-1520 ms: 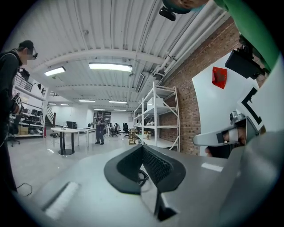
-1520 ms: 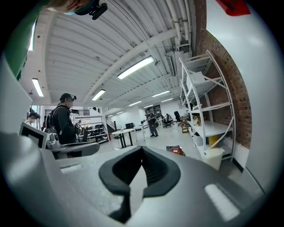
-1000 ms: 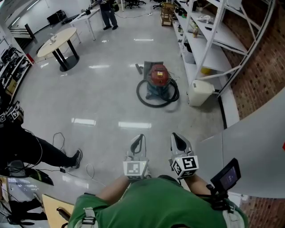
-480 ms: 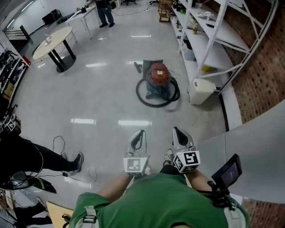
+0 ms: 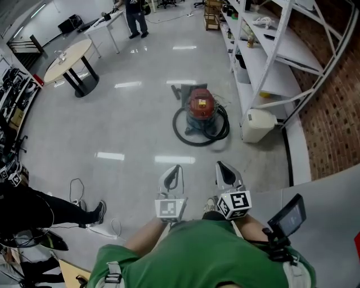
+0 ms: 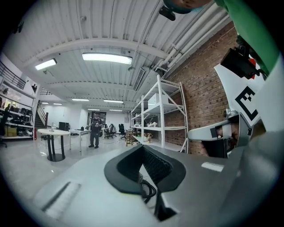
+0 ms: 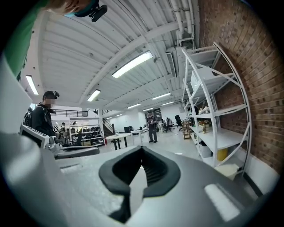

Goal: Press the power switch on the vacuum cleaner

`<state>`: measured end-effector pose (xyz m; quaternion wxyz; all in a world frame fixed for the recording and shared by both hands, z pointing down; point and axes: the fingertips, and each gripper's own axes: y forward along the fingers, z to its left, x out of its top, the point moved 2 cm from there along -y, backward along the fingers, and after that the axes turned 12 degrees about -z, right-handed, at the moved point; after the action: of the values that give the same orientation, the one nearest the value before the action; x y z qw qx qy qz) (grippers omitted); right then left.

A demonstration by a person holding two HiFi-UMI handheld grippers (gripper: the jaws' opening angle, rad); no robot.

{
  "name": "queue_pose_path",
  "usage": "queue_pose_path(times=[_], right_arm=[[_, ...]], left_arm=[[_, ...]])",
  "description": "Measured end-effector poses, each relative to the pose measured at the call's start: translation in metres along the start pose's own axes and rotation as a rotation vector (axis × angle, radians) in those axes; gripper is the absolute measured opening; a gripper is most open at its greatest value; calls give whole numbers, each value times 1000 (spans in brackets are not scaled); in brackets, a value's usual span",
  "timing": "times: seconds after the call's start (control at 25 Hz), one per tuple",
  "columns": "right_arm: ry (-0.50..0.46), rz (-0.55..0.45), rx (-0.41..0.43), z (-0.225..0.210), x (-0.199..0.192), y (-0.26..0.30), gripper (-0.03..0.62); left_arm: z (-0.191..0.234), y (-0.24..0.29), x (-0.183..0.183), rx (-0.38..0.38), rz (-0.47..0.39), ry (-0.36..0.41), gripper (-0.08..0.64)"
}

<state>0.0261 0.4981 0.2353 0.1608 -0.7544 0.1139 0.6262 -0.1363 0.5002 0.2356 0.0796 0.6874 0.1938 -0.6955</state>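
The vacuum cleaner [image 5: 201, 107] stands on the grey floor ahead of me. It has a red top, a bluish base and a black hose coiled round it. My left gripper [image 5: 171, 179] and right gripper [image 5: 225, 174] are held side by side close to my body, well short of the vacuum. Both point toward it, shut and empty. In the left gripper view the left gripper [image 6: 143, 148] hides most of the vacuum, and a black loop of hose [image 6: 148, 189] shows through the gap below the tips. The right gripper [image 7: 142, 150] blocks the vacuum in its own view.
White shelving [image 5: 270, 73] lines the right wall, with a white bin [image 5: 257, 125] beside the vacuum. A round table [image 5: 70, 59] stands far left and a person [image 5: 135, 14] stands beyond it. Another person's leg [image 5: 50, 205] and floor cables [image 5: 79, 185] lie at my left. A curved white panel [image 5: 326, 208] is near my right.
The vacuum has drifted slightly lower and to the right in the head view as I shift. Both grippers stay shut and in the same place before me.
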Motion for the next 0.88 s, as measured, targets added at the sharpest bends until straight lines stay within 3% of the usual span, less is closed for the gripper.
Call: queue_pose_path(times=[0.44,0.88], right_arm=[[56,31,39,-96,-8,55,3],[51,65,40,-128,-23,109,3]], left_arm=[[-27,90,-19,78,38,39,6],[-3,146,-46,114,48,12,6]])
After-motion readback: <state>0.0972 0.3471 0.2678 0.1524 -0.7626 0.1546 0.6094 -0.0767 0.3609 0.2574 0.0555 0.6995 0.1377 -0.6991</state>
